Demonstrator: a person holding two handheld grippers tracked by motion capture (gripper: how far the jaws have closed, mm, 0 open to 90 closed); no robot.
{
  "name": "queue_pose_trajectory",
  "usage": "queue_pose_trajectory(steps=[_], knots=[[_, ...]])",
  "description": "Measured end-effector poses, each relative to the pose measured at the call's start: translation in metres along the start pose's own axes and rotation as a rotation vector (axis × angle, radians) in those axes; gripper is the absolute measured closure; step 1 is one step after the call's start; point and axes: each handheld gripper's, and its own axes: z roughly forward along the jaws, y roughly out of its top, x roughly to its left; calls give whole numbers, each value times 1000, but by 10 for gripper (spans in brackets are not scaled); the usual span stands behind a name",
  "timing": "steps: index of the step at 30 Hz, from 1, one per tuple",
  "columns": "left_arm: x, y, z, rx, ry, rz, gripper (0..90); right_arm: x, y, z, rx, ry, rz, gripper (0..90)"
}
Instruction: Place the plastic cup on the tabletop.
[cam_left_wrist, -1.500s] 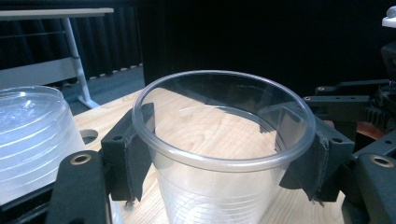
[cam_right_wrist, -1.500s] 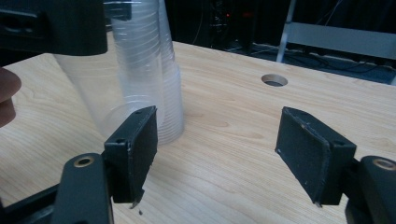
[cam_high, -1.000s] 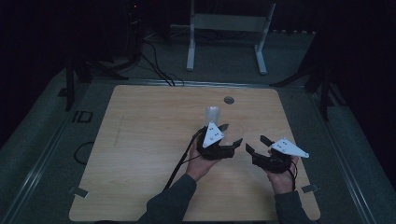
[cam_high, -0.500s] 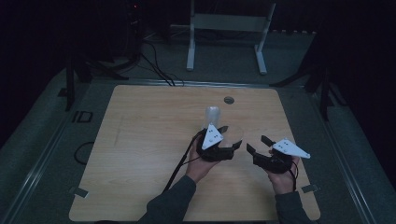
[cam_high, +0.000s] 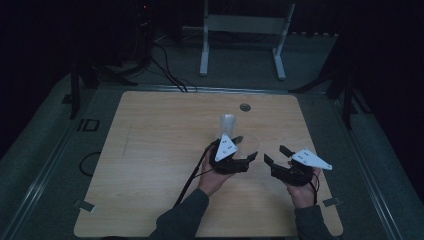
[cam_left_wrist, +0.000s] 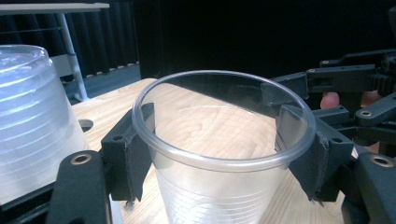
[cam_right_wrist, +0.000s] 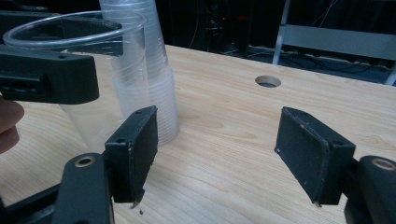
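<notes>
Near the middle of the surface (cam_high: 150, 150), a little toward its right edge, the left gripper (cam_high: 246, 148) holds a clear cup (cam_left_wrist: 219, 154) upright. Its two black pads press on the cup's wall just under the rim, one on each side, as the left gripper view shows; the jaws stand partly closed around it. The cup's bottom is out of that frame, so whether it rests on the wood or hangs just above it I cannot tell. Just behind the cup, toward the far edge, stands a stack (cam_high: 228, 127) of clear cups, mouth down; in the right gripper view the stack (cam_right_wrist: 144, 79) rises close beside the held cup (cam_right_wrist: 79, 70), and whether the two touch is not clear. A round hole (cam_high: 245, 107) sits in the wood near the far edge, beyond the stack.

The right gripper (cam_high: 277, 154) hovers near the right edge, just right of the left one and apart from it. Its jaws stand wide with nothing between them, only bare wood showing past the pads. A hand grips each tool from the near edge, and a dark cable (cam_high: 192, 175) trails from the left one back toward the near edge
</notes>
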Motion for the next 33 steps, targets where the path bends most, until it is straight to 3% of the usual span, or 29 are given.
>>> queue_pose_trajectory(steps=[33], knots=[[7, -13, -1, 14, 1, -2, 293, 1, 0, 0, 5, 8, -8, 294]])
